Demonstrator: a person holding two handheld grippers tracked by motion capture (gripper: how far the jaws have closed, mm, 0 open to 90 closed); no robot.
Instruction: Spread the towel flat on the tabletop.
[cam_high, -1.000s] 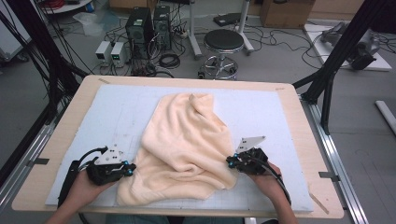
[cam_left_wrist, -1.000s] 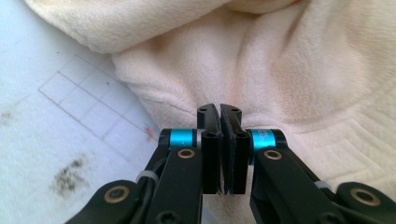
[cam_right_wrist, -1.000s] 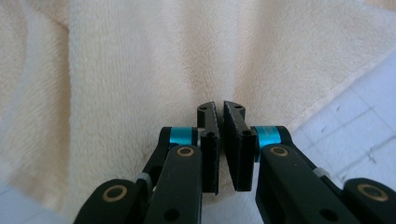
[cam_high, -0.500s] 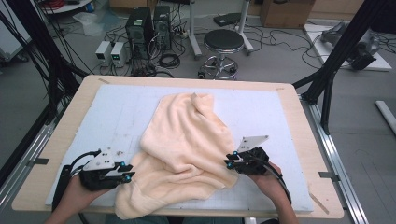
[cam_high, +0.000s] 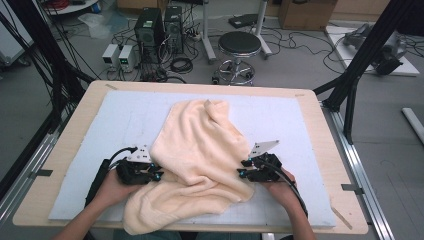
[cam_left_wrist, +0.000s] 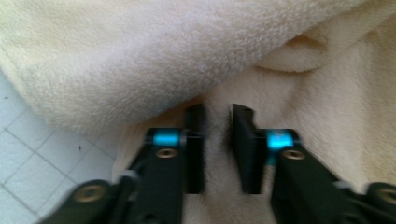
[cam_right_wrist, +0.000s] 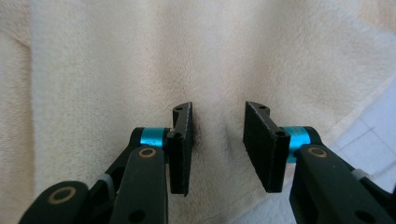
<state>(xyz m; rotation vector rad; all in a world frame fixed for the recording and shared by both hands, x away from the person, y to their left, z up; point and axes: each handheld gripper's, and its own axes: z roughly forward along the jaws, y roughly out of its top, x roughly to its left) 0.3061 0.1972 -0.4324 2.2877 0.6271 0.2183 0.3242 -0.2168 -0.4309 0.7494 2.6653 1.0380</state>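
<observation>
A cream towel (cam_high: 200, 145) lies crumpled across the middle of the white mat (cam_high: 125, 115). My left gripper (cam_high: 159, 176) sits at the towel's lower left fold. Its jaws have just been closing, and in the left gripper view (cam_left_wrist: 217, 109) they stand narrow with towel (cam_left_wrist: 140, 56) pile filling the gap. My right gripper (cam_high: 242, 169) rests at the towel's right edge. Its jaws have just been opening. In the right gripper view (cam_right_wrist: 217, 106) they stand apart above flat towel (cam_right_wrist: 116, 56), not pressing on it.
The mat covers a wooden table (cam_high: 80, 125); the towel's front flap (cam_high: 150, 215) reaches the near edge. Bare mat shows left and right of the towel. Beyond the table stand a round stool (cam_high: 240, 45) and computer boxes (cam_high: 150, 25) with cables.
My left hand has slid right, from the towel's outer left corner onto its fold. The lower left flap now lies loose toward the front edge. The right hand has stayed put.
</observation>
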